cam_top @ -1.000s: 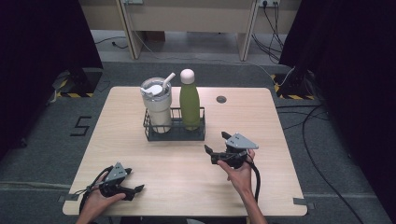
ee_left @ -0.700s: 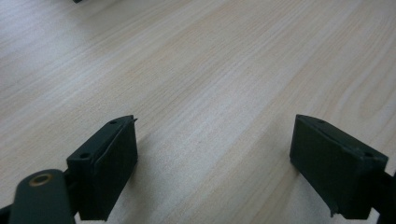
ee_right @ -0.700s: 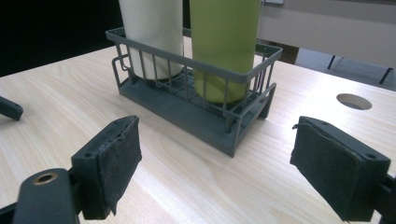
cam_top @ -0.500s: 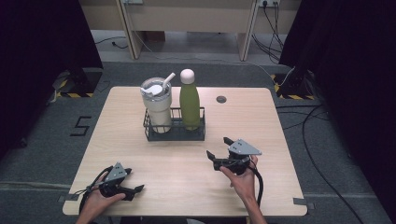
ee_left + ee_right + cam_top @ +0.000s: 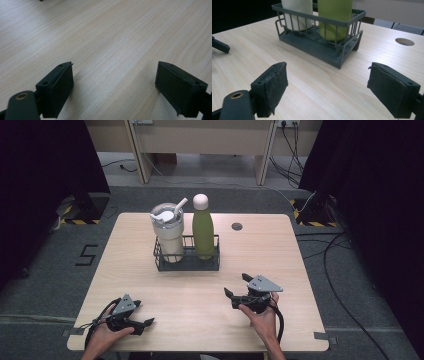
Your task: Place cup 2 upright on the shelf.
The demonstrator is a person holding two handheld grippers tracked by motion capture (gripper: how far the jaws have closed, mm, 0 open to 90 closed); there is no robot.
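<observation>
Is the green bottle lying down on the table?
No, the green bottle stands upright inside the wire basket, right beside the white tumbler.

table (image 5: 150, 270): light wood | on it: wire basket (image 5: 187, 265), both grippers resting

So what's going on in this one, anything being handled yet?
Not yet. A person holds tongs in each hand at a wooden table. The left tongs rest low at the near left corner, open with bare wood between them. The right tongs are open too, holding nothing, and point toward the grey wire basket. In it stand a white tumbler with a straw and a green bottle, both upright and untouched.
</observation>
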